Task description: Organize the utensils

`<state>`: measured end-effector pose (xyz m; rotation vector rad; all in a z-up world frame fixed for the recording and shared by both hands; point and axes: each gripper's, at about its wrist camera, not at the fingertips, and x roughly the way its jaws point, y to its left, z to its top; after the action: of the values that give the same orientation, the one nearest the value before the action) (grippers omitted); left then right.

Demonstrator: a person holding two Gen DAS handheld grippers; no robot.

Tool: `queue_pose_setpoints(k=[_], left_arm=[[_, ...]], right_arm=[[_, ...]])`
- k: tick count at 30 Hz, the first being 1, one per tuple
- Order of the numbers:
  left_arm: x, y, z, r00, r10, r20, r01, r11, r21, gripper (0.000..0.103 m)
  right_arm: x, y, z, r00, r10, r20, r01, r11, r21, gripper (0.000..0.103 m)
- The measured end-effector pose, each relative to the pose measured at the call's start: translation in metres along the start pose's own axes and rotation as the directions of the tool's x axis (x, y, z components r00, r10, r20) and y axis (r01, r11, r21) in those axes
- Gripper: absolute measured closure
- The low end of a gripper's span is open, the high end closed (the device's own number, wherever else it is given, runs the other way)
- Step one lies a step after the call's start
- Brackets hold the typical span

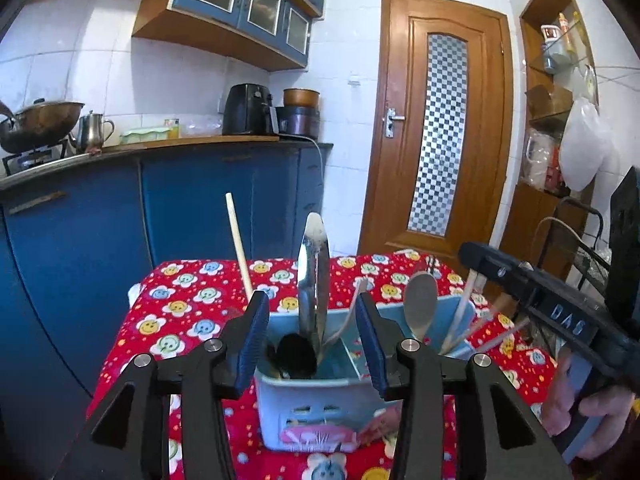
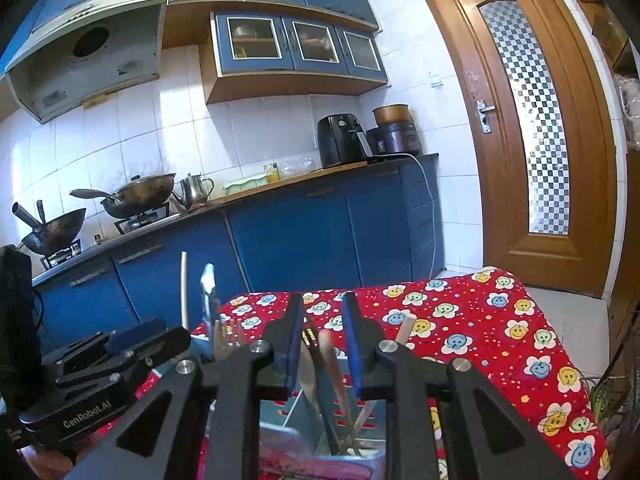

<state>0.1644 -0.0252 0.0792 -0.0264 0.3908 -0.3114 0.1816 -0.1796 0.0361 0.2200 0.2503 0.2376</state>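
Observation:
A light-blue utensil caddy stands on the red flowered tablecloth. Its left compartment holds a metal utensil, a black ladle head and a pale stick. My left gripper is open, its blue pads on either side of the metal utensil and apart from it. A wooden spoon and chopsticks stand in the right compartment. My right gripper hovers over the caddy, open, with a wooden stick loose in the narrow gap between its pads.
A hand holds the right gripper at the right edge; the left gripper shows at lower left. Behind the table run blue cabinets with woks, a kettle and an air fryer. A wooden door stands at the right.

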Motion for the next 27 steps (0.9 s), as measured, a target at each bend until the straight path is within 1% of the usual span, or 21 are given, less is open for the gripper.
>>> queue_pose_setpoints(k=[3, 8, 11, 14, 15, 16, 18, 20, 22, 27], left_arm=[[-0.013, 0.0, -0.001, 1.0, 0.02, -0.006, -0.02, 1.0, 0.009, 0.052], [-0.035, -0.001, -0.004, 0.999, 0.031, -0.018, -0.031, 1.0, -0.001, 0.046], [-0.05, -0.001, -0.006, 0.999, 0.034, -0.028, -0.034, 0.999, -0.01, 0.041], [-0.067, -0.001, -0.01, 0.999, 0.042, -0.021, -0.043, 0.999, -0.026, 0.033], [-0.071, -0.001, -0.011, 0.999, 0.044, -0.018, -0.045, 0.999, -0.03, 0.03], [-0.077, -0.002, -0.013, 0.999, 0.05, -0.017, -0.051, 0.998, -0.037, 0.028], [-0.083, -0.003, -0.016, 0.998, 0.061, -0.019, -0.062, 0.997, -0.047, 0.026], [-0.09, -0.006, -0.021, 0.997, 0.073, -0.02, -0.074, 0.996, -0.049, 0.025], [-0.094, -0.009, -0.026, 0.996, 0.088, -0.018, -0.089, 0.995, -0.041, 0.024], [-0.089, -0.011, -0.039, 0.993, 0.117, -0.033, -0.119, 0.992, -0.043, 0.023]], right_arm=[[-0.016, 0.005, 0.002, 1.0, 0.008, 0.002, -0.008, 1.0, 0.007, 0.077], [-0.041, 0.018, 0.003, 1.0, 0.015, -0.005, -0.015, 1.0, -0.001, 0.073], [-0.055, 0.025, 0.002, 1.0, 0.025, -0.009, -0.025, 1.0, 0.001, 0.067], [-0.074, 0.035, -0.002, 0.999, 0.032, -0.014, -0.032, 0.999, -0.001, 0.059], [-0.078, 0.036, -0.003, 0.999, 0.031, -0.015, -0.031, 1.0, -0.002, 0.054], [-0.083, 0.039, -0.006, 0.999, 0.028, -0.019, -0.028, 1.0, -0.002, 0.05], [-0.091, 0.041, -0.011, 0.999, 0.024, -0.03, -0.024, 1.0, -0.001, 0.046], [-0.098, 0.043, -0.017, 0.999, 0.017, -0.041, -0.017, 1.0, 0.003, 0.04], [-0.103, 0.044, -0.024, 0.999, 0.005, -0.05, -0.005, 1.0, 0.0, 0.031], [-0.104, 0.045, -0.042, 0.997, -0.055, -0.051, 0.053, 0.998, -0.041, 0.022]])
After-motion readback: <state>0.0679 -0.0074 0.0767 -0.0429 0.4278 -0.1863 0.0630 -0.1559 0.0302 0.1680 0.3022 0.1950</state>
